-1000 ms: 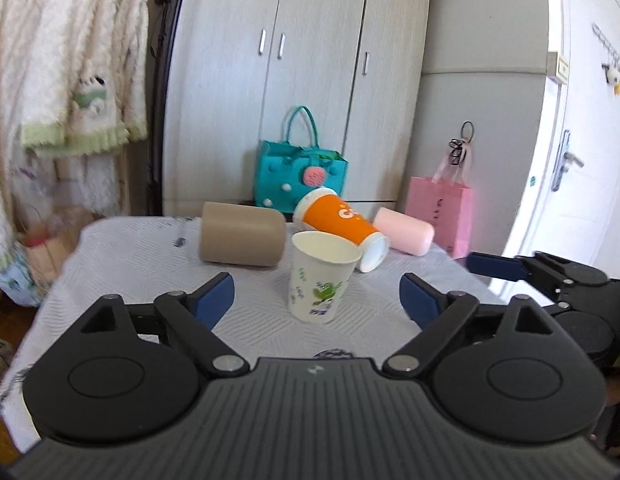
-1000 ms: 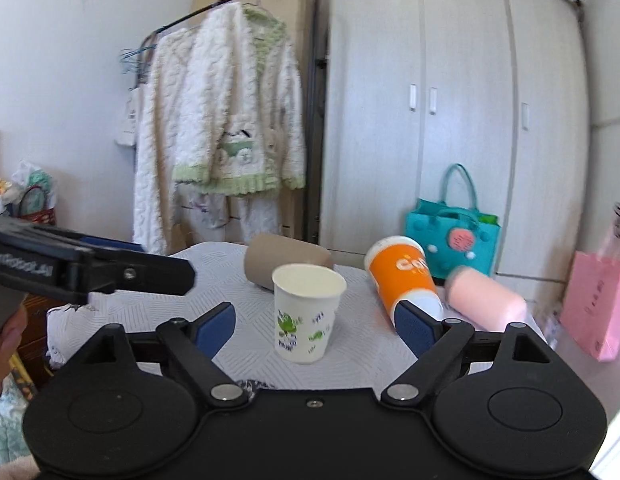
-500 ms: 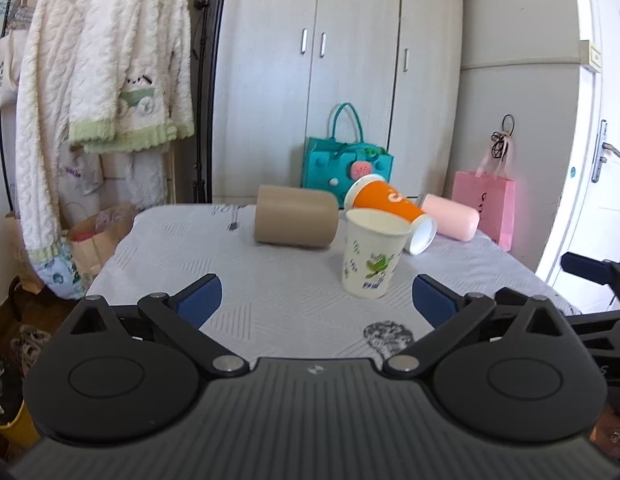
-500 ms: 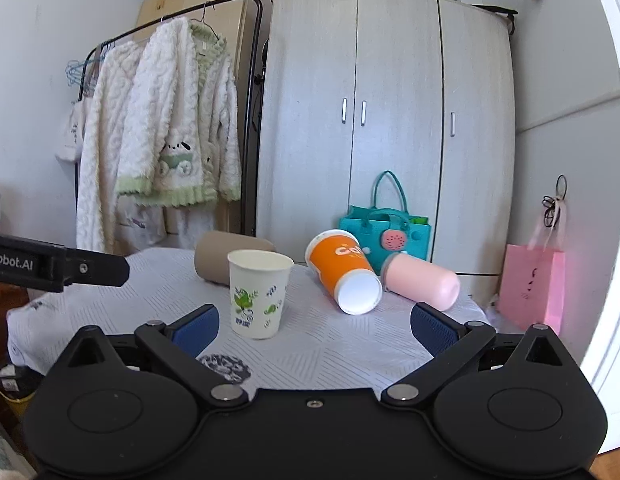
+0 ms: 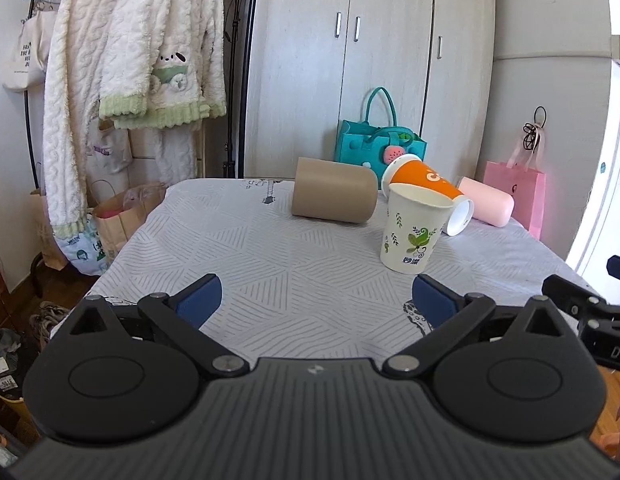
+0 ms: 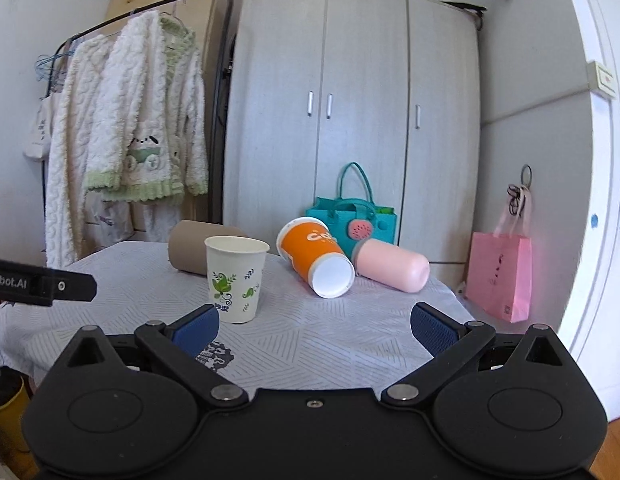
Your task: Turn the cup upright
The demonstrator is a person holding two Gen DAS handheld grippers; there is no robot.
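A white paper cup with green leaf print point(image 5: 413, 230) point(image 6: 235, 278) stands upright on the table. Behind it three cups lie on their sides: a tan cup point(image 5: 334, 196) point(image 6: 190, 250), an orange cup point(image 5: 428, 196) point(image 6: 316, 260) and a pink cup point(image 5: 486, 201) point(image 6: 392, 264). My left gripper point(image 5: 314, 304) is open and empty, over the table's near edge, well short of the cups. My right gripper point(image 6: 315, 326) is open and empty, near the front right of the table; the white cup is just beyond its left finger.
The table point(image 5: 270, 264) has a grey patterned cloth. A teal bag point(image 5: 380, 144) and a wardrobe point(image 6: 350, 120) stand behind it. A pink bag point(image 6: 500, 276) hangs at right by a door. Robes on a rack point(image 5: 130, 60) and paper bags are at left.
Both grippers have pulled back from the cups and away from the table; the cups look smaller and farther. The white cup stands where it stood. Both grippers stay open.
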